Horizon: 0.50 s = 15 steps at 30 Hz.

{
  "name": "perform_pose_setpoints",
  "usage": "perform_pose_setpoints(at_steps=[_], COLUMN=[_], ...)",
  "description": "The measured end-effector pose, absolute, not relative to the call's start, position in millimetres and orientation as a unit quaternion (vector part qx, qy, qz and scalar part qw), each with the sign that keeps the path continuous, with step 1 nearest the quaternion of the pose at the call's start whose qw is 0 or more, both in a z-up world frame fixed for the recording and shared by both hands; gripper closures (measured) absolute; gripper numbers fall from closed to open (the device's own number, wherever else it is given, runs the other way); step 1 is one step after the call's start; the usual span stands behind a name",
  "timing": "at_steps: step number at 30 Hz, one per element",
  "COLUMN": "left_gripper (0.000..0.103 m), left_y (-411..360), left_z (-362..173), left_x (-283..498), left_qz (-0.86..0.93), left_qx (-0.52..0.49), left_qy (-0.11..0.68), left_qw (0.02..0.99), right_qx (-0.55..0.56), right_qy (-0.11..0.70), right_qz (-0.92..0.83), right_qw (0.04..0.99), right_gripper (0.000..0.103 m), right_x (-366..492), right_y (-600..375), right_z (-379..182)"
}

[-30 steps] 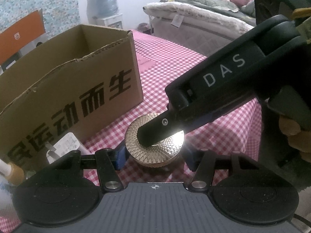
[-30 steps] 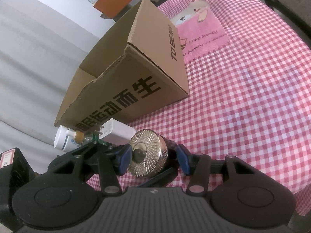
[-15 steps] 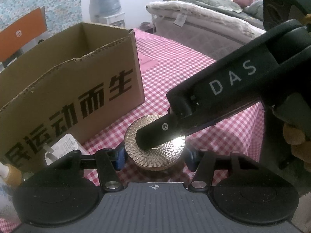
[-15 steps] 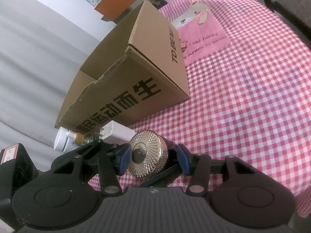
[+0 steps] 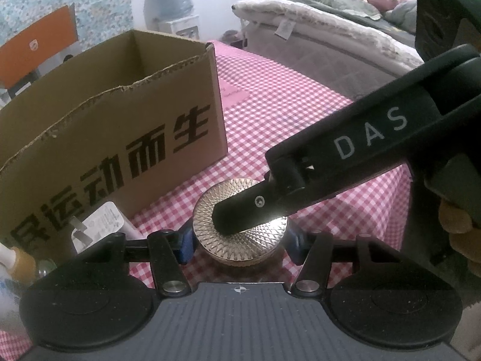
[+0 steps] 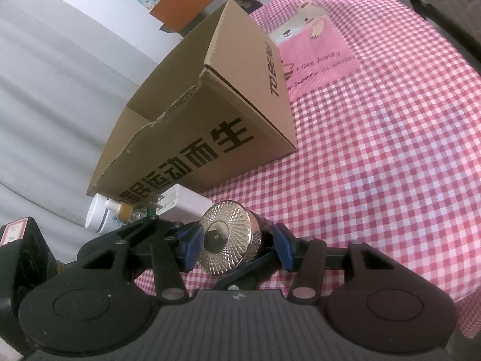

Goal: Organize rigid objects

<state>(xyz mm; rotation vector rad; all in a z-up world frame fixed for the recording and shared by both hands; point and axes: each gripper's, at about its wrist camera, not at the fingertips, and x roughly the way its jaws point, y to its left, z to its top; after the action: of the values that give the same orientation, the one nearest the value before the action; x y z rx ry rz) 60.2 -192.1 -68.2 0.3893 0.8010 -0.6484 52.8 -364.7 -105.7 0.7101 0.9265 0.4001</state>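
Jar (image 6: 228,237) with gold lid gripped by both grippers, beside box (image 6: 210,114).

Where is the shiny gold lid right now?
In both wrist views the gold lid sits low and central between both tongs, above the pink checked tablecloth, just in front of the cardboard box.
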Motion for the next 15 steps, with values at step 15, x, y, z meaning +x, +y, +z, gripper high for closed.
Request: perform_pose_setpoints(at_steps=[15], left_gripper=[0.044], left_y=[-195.2], left_z=[-71.3], left_x=[57.3], left_qz=[-0.298], left_qx=[0.189], left_qy=[0.377], left_qw=[0.857], right_qx=[0.344], right_qy=[0.434], right_qz=[0.184], right_qw=[0.812], right_gripper=[0.047], right_x=[48.6], right_y=[-359.4], right_z=[-110.2])
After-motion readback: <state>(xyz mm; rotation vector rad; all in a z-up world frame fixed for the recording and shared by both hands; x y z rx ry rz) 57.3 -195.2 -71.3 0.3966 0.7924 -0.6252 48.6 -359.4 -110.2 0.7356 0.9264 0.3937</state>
